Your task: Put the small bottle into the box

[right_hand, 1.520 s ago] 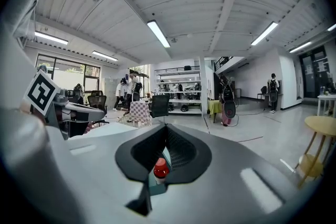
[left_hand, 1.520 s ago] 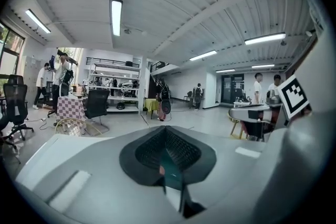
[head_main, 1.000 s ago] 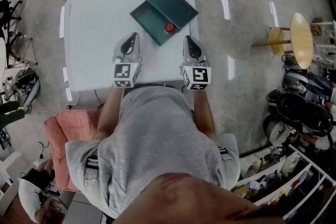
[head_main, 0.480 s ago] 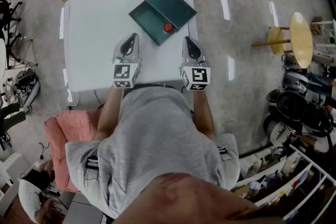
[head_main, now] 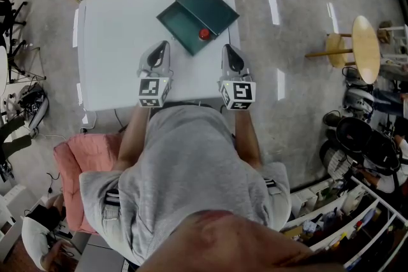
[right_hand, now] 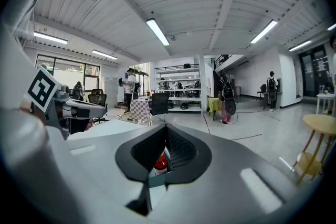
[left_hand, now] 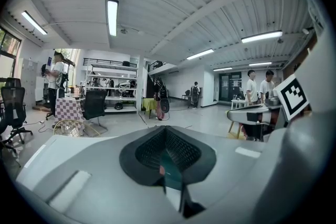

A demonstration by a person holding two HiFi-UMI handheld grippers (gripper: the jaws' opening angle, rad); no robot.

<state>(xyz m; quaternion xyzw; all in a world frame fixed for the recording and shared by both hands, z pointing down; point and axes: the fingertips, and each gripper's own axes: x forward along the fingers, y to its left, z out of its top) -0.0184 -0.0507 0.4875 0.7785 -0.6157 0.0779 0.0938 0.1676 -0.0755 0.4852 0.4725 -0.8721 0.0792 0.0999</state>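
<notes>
Nothing moved since 1 s ago: L gripper (head_main: 160,48) & R gripper (head_main: 229,51) both clenched, empty. Small bottle (head_main: 204,34) sits in box (head_main: 182,19); task prob done.

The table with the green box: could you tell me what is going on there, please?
A person stands at the white table, a gripper in each hand. The left gripper and right gripper are held over the table's near edge, both shut and empty. The small red-capped bottle already sits in the open green box, so the task looks done.
</notes>
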